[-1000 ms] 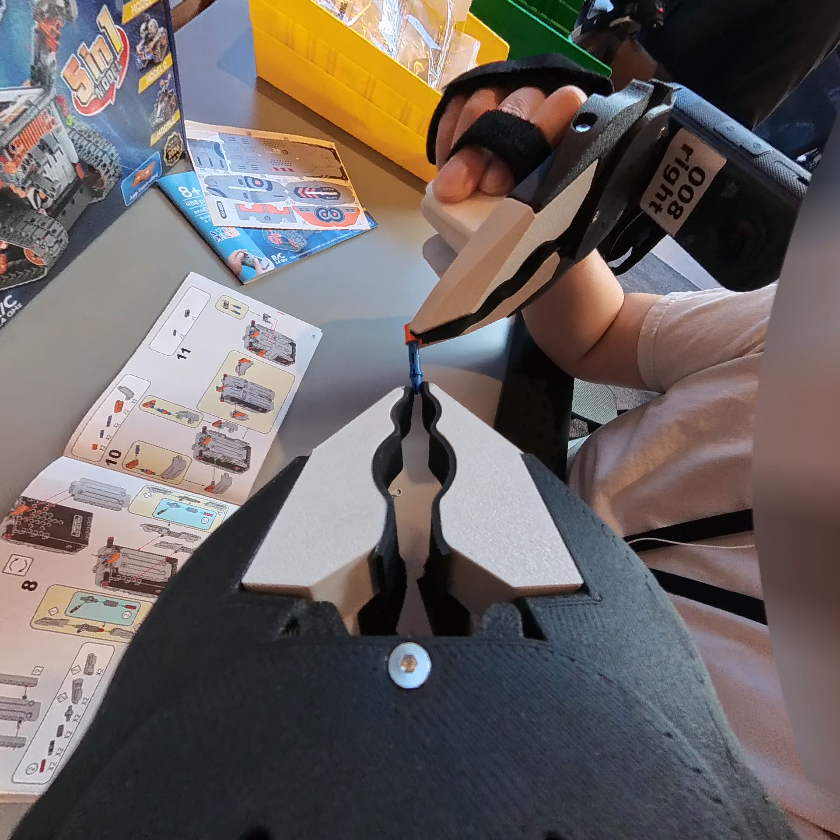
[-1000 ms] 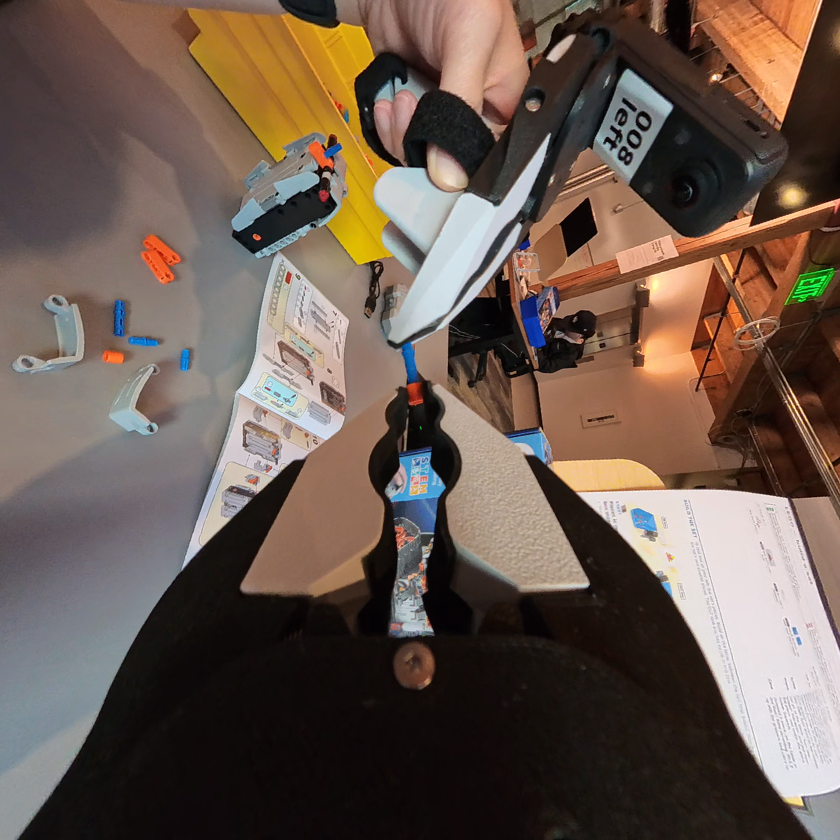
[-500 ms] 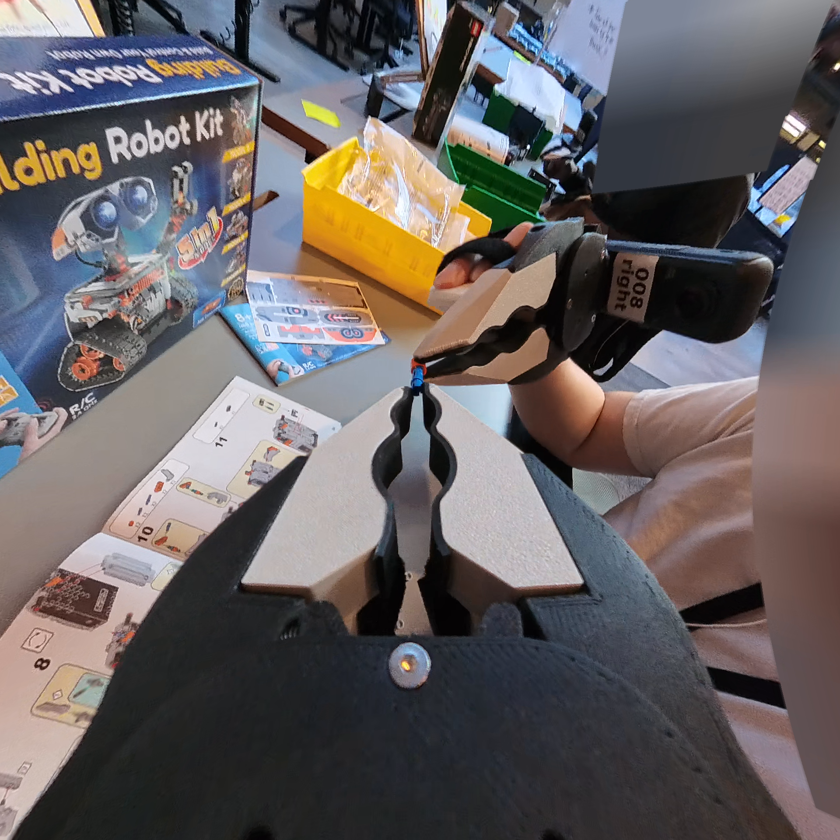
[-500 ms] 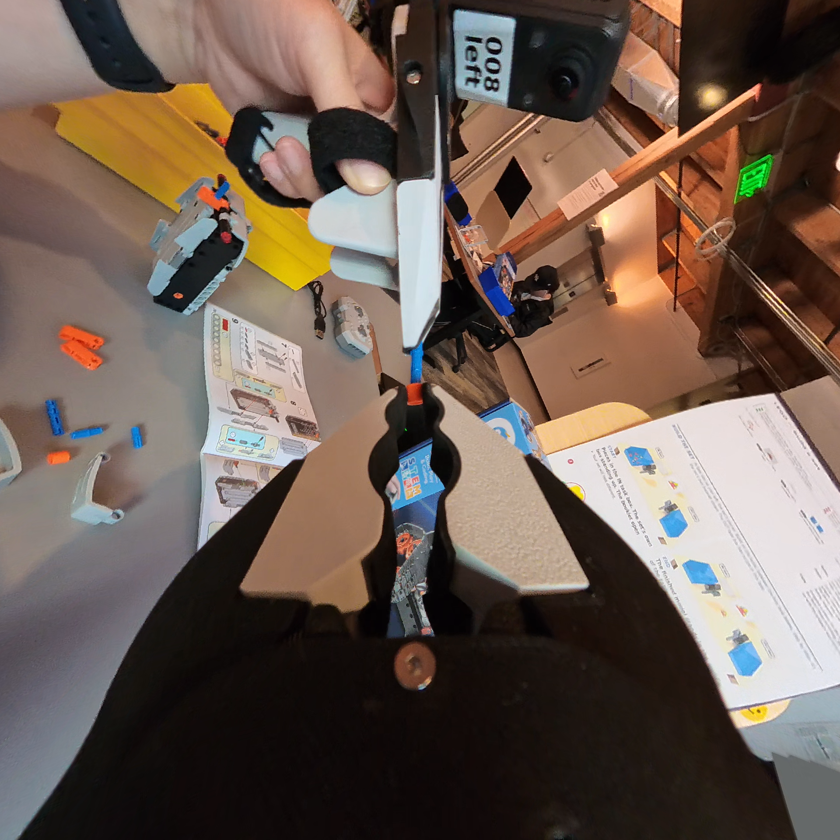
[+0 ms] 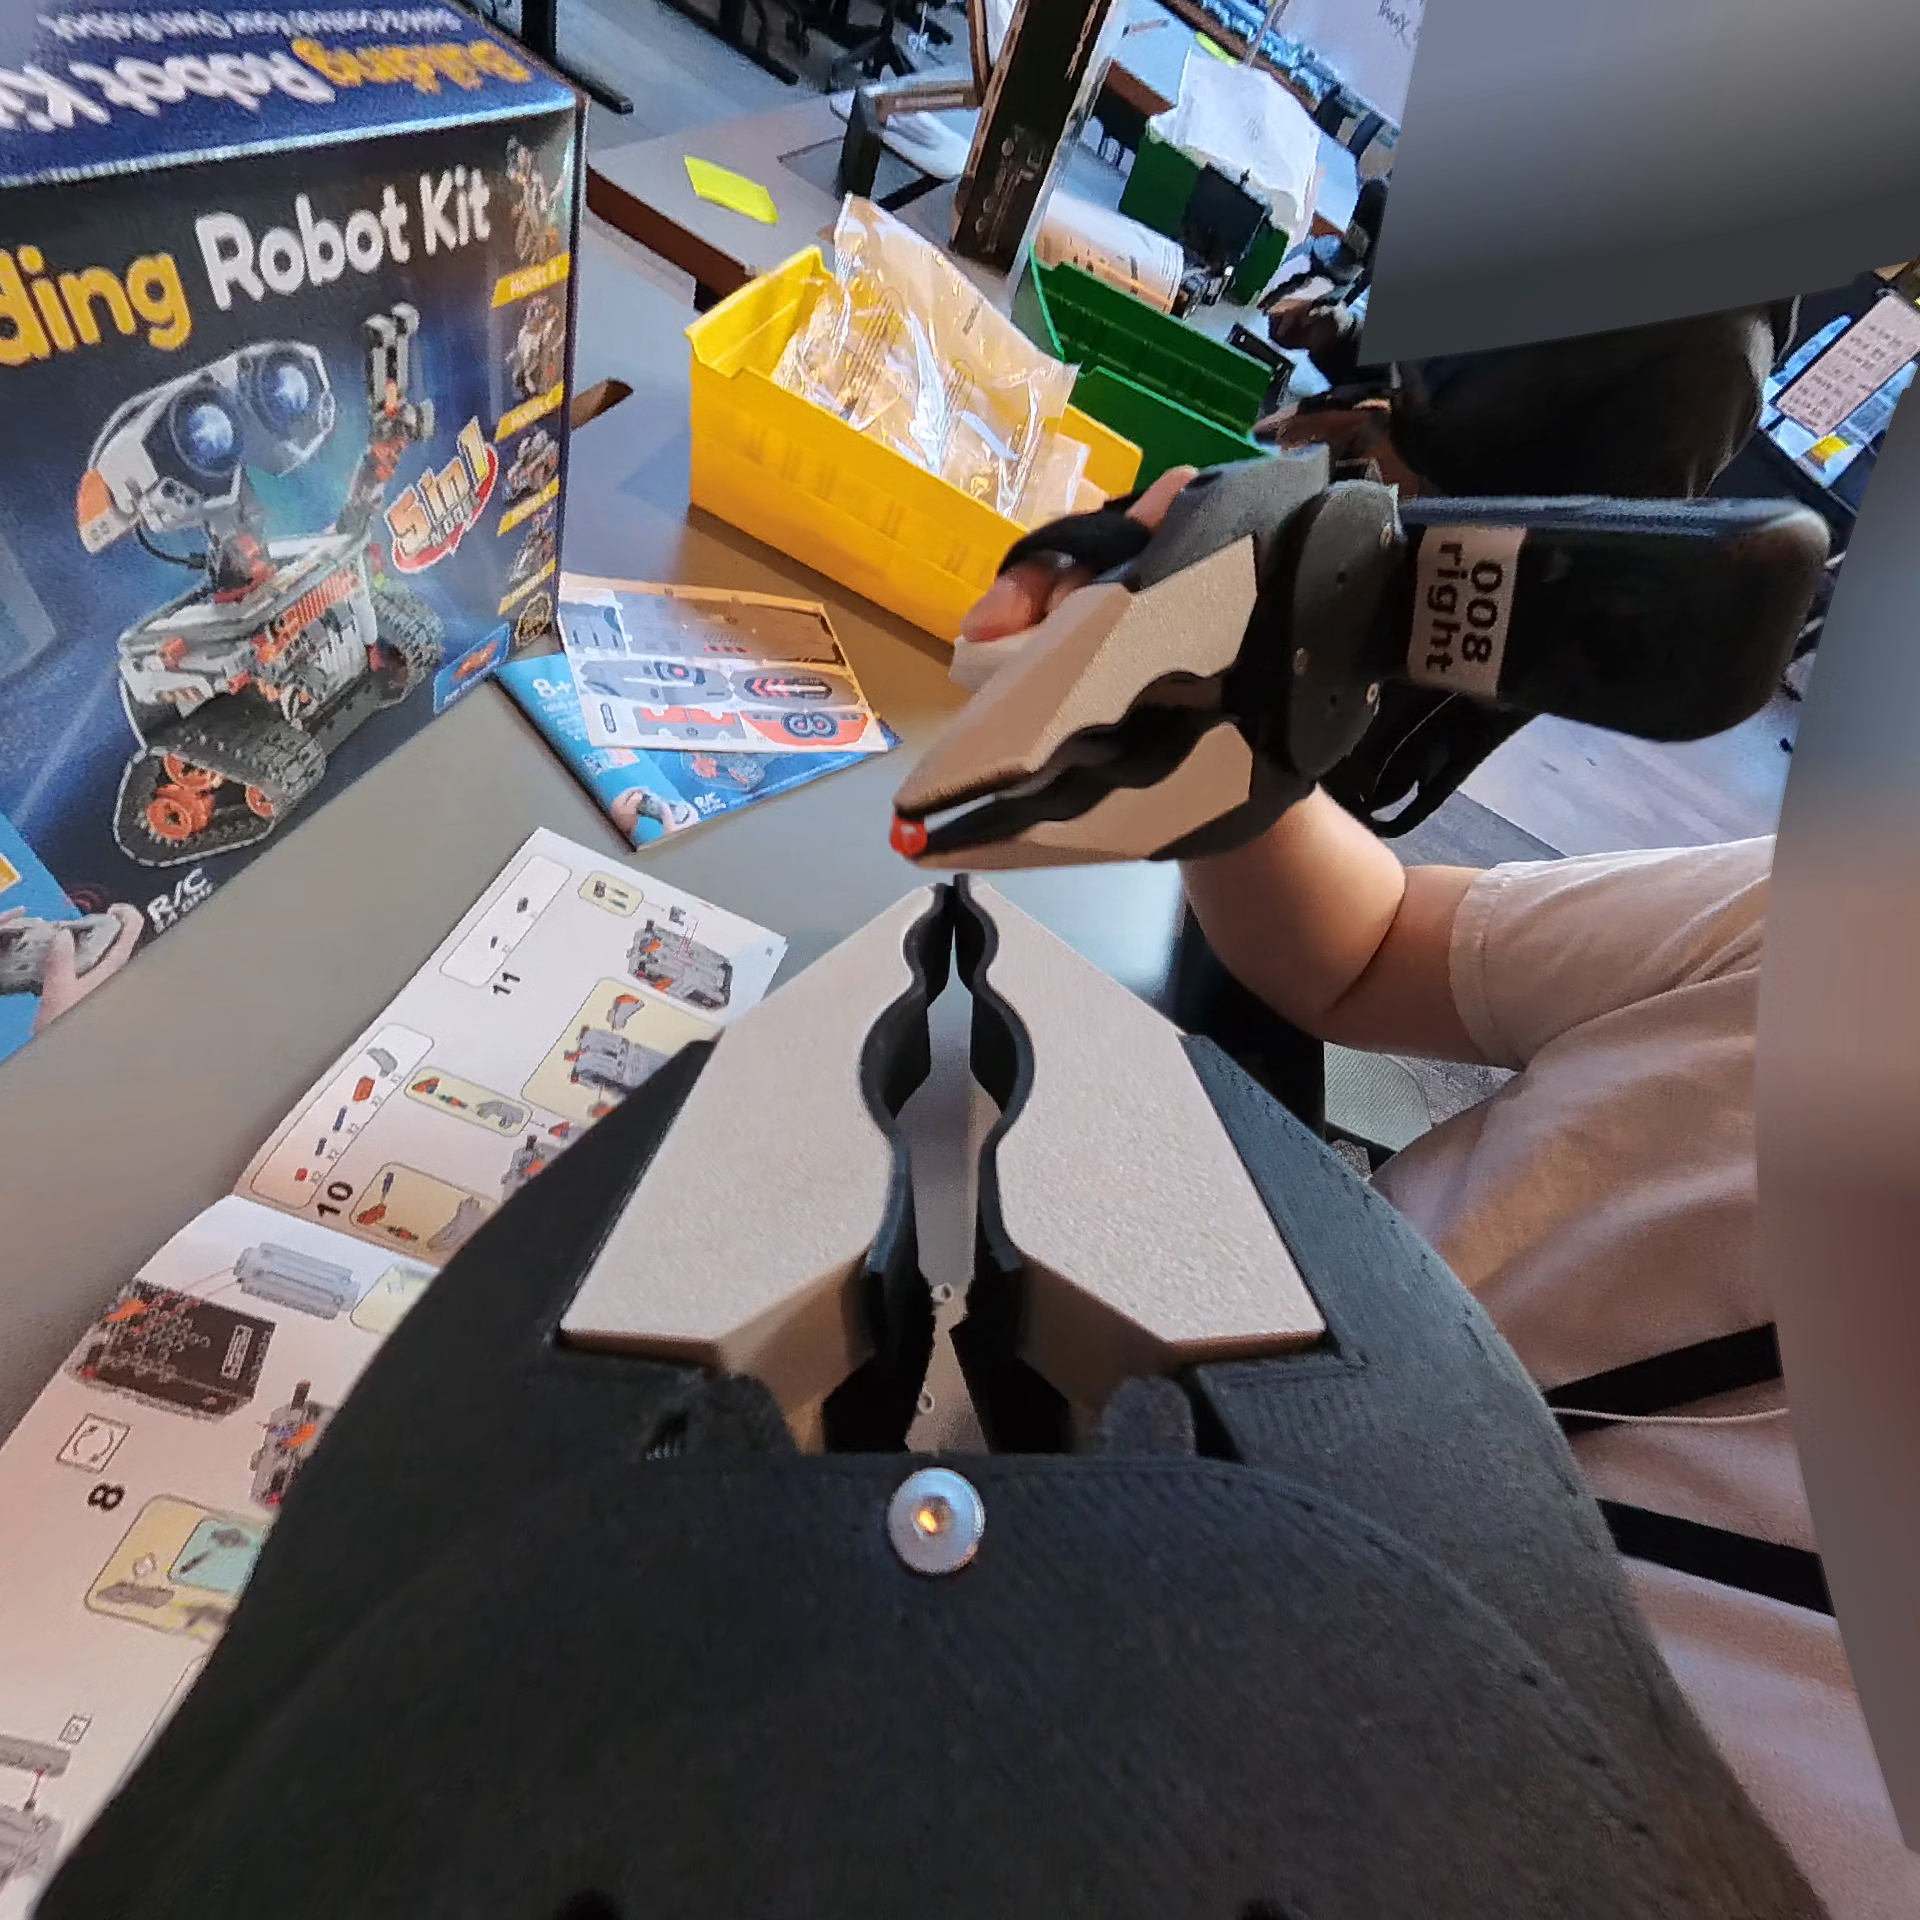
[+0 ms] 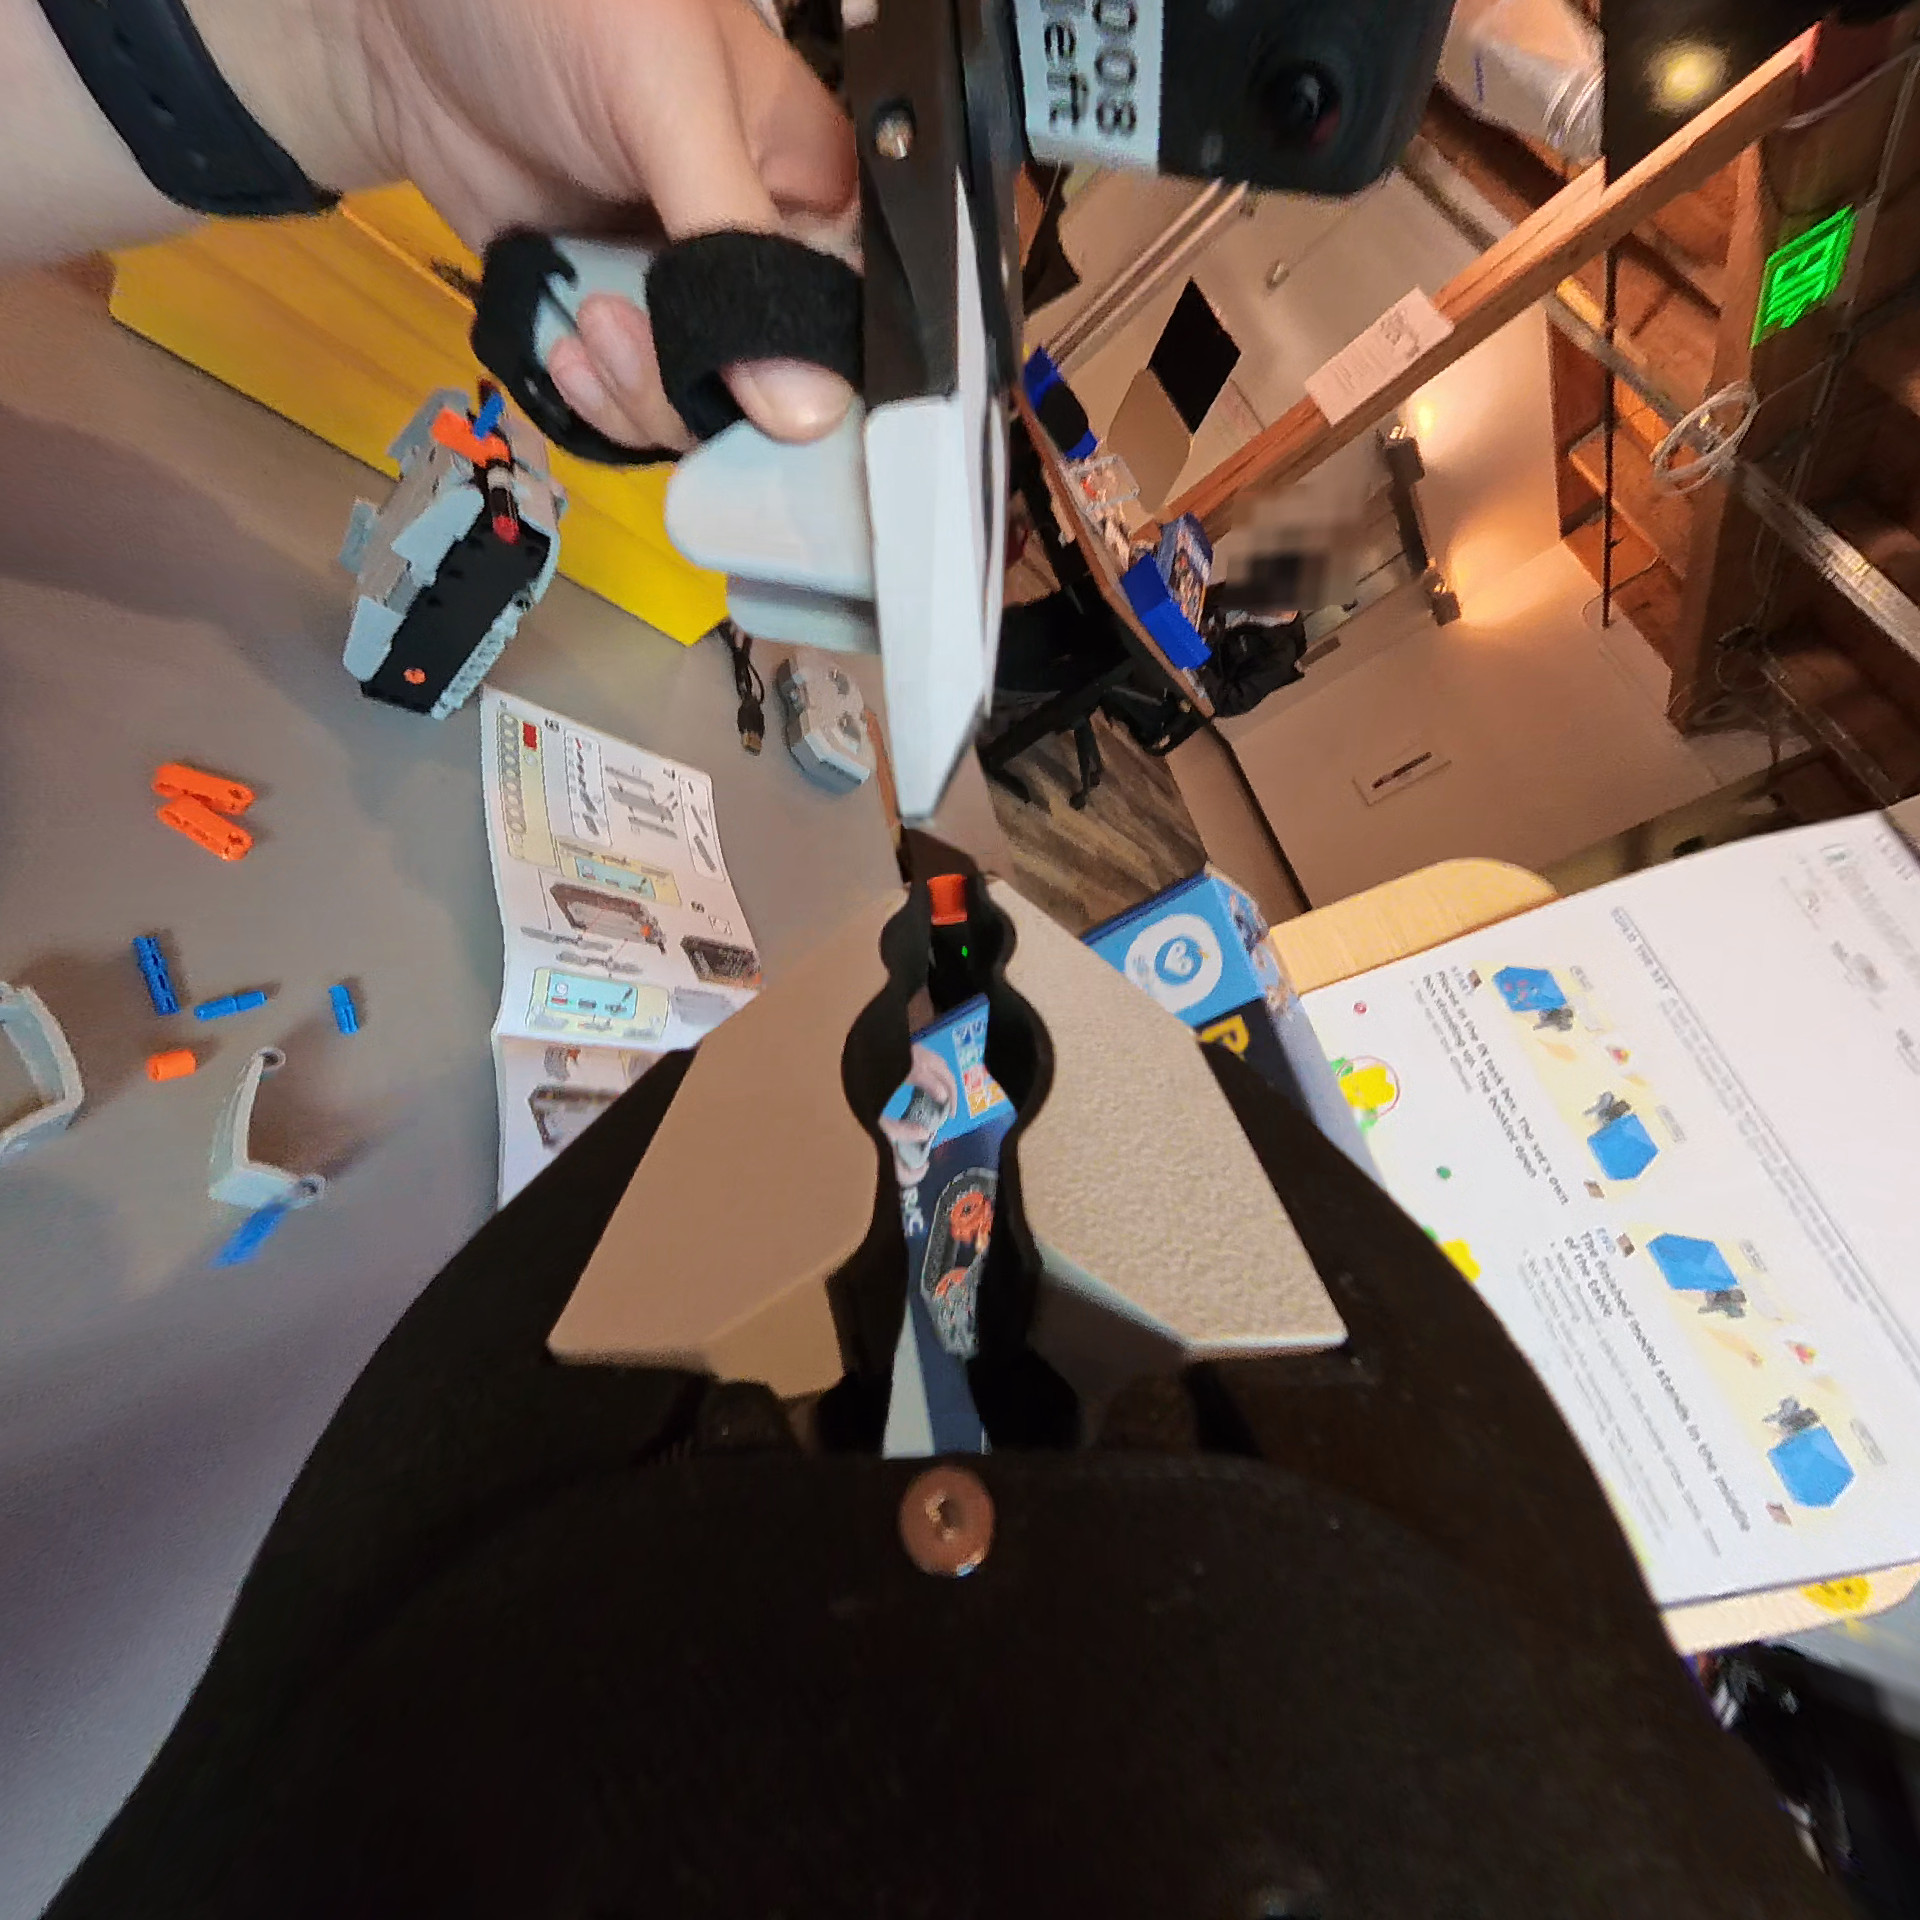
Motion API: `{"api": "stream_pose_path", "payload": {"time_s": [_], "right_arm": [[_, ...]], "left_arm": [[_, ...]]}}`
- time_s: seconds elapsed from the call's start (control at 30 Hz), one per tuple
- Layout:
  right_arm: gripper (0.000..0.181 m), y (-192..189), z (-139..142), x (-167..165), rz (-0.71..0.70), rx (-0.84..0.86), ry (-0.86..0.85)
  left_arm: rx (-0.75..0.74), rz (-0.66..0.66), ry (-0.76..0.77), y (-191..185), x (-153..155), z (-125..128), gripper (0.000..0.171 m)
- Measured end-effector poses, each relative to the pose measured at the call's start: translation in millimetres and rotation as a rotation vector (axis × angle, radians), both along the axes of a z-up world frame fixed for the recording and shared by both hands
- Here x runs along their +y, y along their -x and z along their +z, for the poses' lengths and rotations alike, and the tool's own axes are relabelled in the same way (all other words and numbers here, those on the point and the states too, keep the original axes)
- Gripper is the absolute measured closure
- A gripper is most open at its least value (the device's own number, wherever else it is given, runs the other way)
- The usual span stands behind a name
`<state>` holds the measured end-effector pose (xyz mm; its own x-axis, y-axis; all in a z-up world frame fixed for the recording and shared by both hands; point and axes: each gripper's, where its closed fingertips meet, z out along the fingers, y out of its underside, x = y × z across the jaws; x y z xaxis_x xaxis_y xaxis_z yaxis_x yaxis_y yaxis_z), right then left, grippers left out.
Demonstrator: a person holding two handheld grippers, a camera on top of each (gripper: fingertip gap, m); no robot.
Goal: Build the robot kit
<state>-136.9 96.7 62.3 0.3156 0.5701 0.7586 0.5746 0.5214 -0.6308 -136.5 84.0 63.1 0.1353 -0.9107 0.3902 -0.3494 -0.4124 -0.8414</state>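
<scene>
My right gripper [image 6: 945,906] is shut on a small orange bush [image 6: 943,898], which sticks out of its tips. In the left wrist view the right gripper [image 5: 914,831] comes in from the right with the orange bush [image 5: 907,834] at its tip. My left gripper [image 5: 954,896] is shut, with nothing showing between its tips, just below and apart from the orange bush. In the right wrist view the left gripper [image 6: 920,805] points down, its tip a little above the bush. No blue pin shows in either view. Both grippers are held above the grey table [image 5: 436,790].
A robot kit box [image 5: 260,416], a yellow bin [image 5: 831,488], a green bin [image 5: 1143,353], a sticker sheet [image 5: 717,675] and an open instruction booklet [image 5: 468,1039] lie on the table. A half-built grey-black module [image 6: 447,582], loose orange pieces [image 6: 203,810], blue pins [image 6: 156,971] and a grey curved part [image 6: 249,1132] lie at the left. The tips of both grippers are at nearly the same place. Left tips and right tips are each some 25 centimetres from the half-built grey-black module [image 6: 447,582].
The blue pin that ran between the left gripper's tips and the orange bush no longer shows. The two grippers' tips have drawn slightly apart. Both grippers have turned.
</scene>
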Motion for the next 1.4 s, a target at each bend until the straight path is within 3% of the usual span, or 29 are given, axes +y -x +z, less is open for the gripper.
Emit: {"api": "stream_pose_path", "payload": {"time_s": [0.13, 0.3, 0.43, 0.53, 0.6, 0.67, 0.77, 0.87, 1.0, 1.1, 1.2, 1.27, 1.4], "right_arm": [[0.175, -27, -30, 23, -0.102, -0.082, 0.151], [0.175, -59, -128, 31, -0.119, -0.219, 0.636], [0.175, -72, -180, 41, -0.214, -0.292, 0.772], [0.175, -81, -181, 31, -0.240, -0.367, 0.794], [0.175, -88, -168, 24, -0.247, -0.320, 0.827], [0.176, -92, -164, 3, -0.212, -0.268, 0.966], [0.176, -93, -175, -23, -0.169, -0.239, 1.057], [0.176, -103, -198, -33, -0.217, -0.230, 1.087], [0.176, -131, -191, -4, -0.347, -0.017, 1.034], [0.176, -186, -170, 28, -0.591, 0.093, 0.879], [0.176, -209, -170, 40, -0.683, 0.094, 0.866], [0.176, -205, -180, 45, -0.686, 0.053, 0.901], [0.176, -203, -186, 74, -0.738, -0.065, 0.815]], "left_arm": [[0.027, 0.064, 0.013, 9, 11, -5, 0.171], [0.042, 0.100, -0.004, 14, 15, -6, 0.171], [0.071, 0.097, 0.004, 16, 14, -10, 0.171], [0.075, 0.086, 0.007, 19, 10, -8, 0.171], [0.065, 0.092, 0.002, 22, 10, -5, 0.171], [0.051, 0.094, 0.005, 25, 9, -2, 0.171], [0.042, 0.090, 0.002, 27, 7, 2, 0.171], [0.032, 0.083, -0.004, 27, 4, 6, 0.171], [0.027, 0.063, -0.023, 27, -4, 10, 0.171], [0.013, 0.060, -0.034, 28, -6, 14, 0.171], [-0.002, 0.064, -0.033, 31, -5, 17, 0.171], [-0.007, 0.069, -0.027, 31, -4, 18, 0.171], [-0.001, 0.071, -0.031, 31, -4, 17, 0.171]]}}
